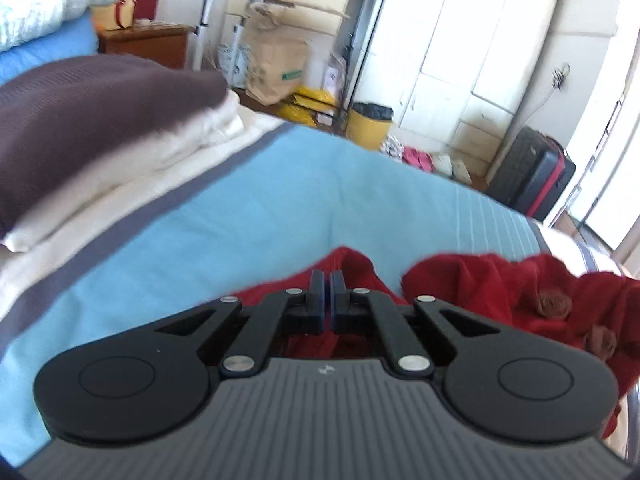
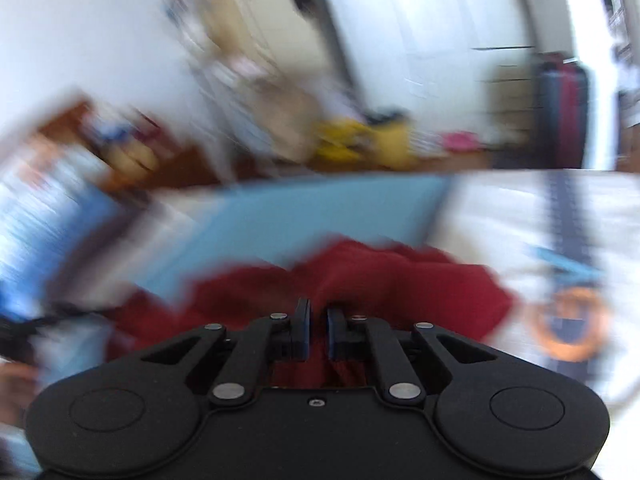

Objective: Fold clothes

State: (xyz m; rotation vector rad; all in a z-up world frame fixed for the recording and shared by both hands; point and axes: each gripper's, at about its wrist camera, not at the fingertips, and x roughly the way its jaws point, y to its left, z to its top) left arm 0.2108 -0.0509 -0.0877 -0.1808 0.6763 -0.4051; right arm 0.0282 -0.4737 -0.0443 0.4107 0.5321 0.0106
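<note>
Crumpled red knit garment (image 1: 500,288) on smooth blue sheet (image 1: 248,208).

Bedroom clutter beyond the bed

Brown pillow (image 1: 92,120) at ten o'clock; yellow bin (image 1: 370,124) at twelve; suitcase (image 1: 532,176) at two; wardrobe (image 1: 472,48) behind.

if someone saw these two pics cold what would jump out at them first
The crumpled bright red knit garment grabs the eye first, bunched on the light blue bedsheet right ahead of both grippers. The left gripper has its black fingers shut over the red cloth; in the blurred right wrist view, the right gripper is nearly closed, with red fabric between its fingers. A dark brown folded blanket sits on white bedding at upper left.
</note>
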